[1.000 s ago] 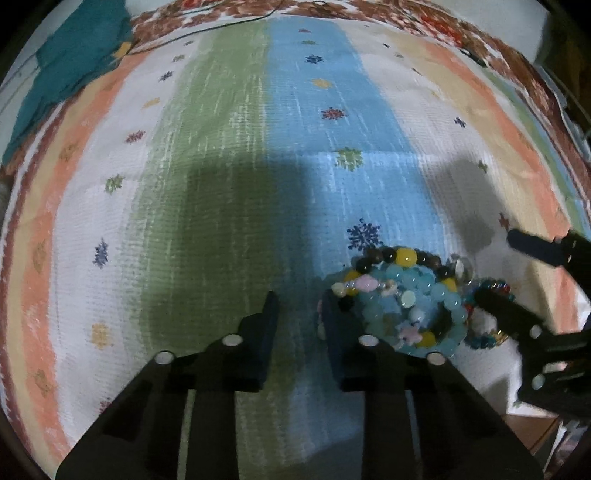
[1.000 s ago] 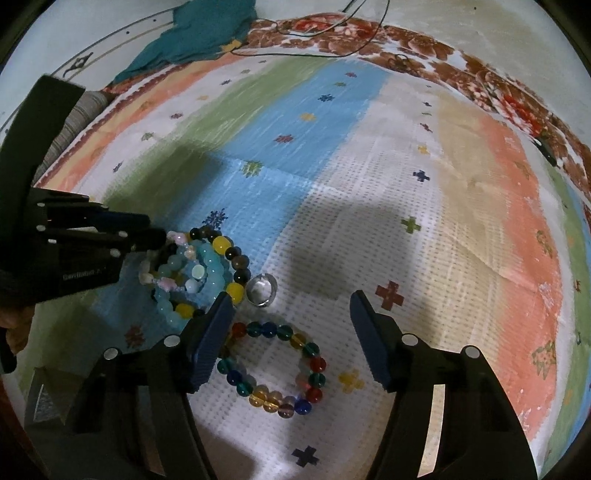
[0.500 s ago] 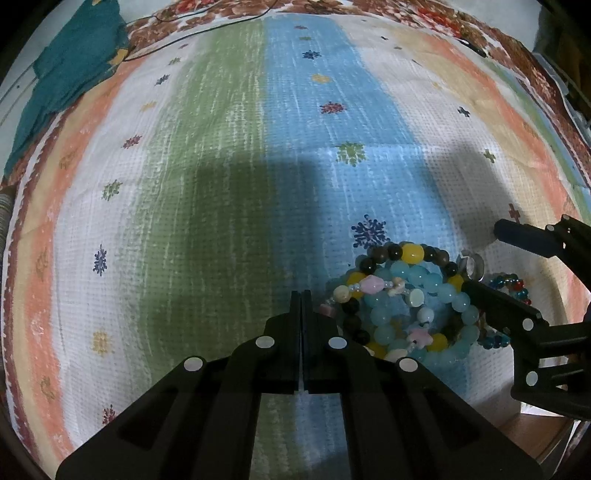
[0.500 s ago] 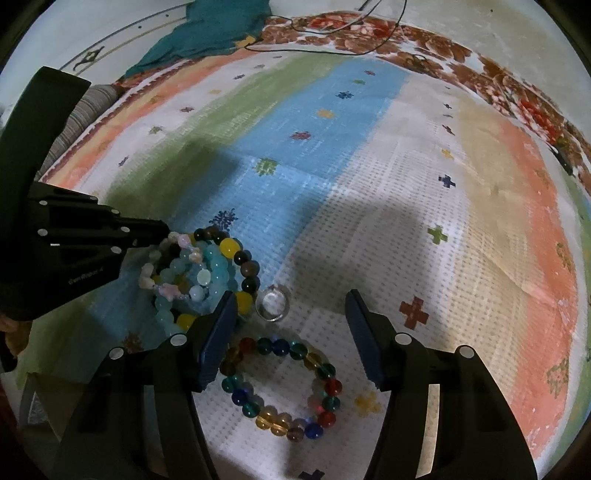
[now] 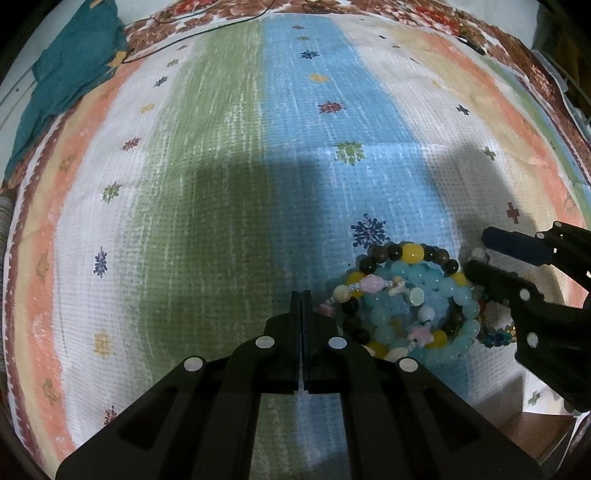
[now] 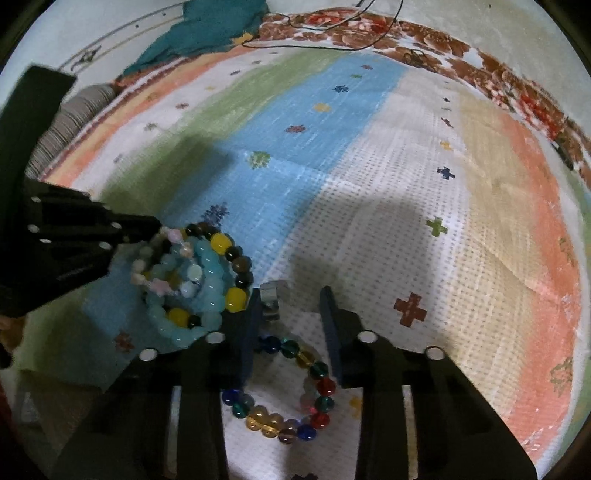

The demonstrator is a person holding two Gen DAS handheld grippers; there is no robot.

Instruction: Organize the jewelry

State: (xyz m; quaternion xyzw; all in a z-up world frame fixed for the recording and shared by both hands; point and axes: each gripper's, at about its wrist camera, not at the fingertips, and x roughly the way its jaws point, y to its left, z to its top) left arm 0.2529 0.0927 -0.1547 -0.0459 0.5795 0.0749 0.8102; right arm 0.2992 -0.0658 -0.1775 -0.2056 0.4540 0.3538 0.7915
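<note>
Approx counts: 2 grippers, left gripper (image 5: 301,295) and right gripper (image 6: 290,295). Bead bracelets: 3 stacked in pile (image 6: 195,280), 1 multicolour bracelet (image 6: 284,387) beside pile. 1 silver ring (image 6: 271,295). 1 striped cloth (image 6: 369,166). 1 teal fabric (image 6: 207,33).

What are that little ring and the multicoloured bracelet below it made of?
The ring looks like polished silvery metal: it gives bright, mirror-like glints. The multicoloured bracelet looks like glass or clear plastic beads, since light passes through the red, amber, blue and green ones and each carries a sharp highlight. Which of the two, the pictures cannot tell.
</note>
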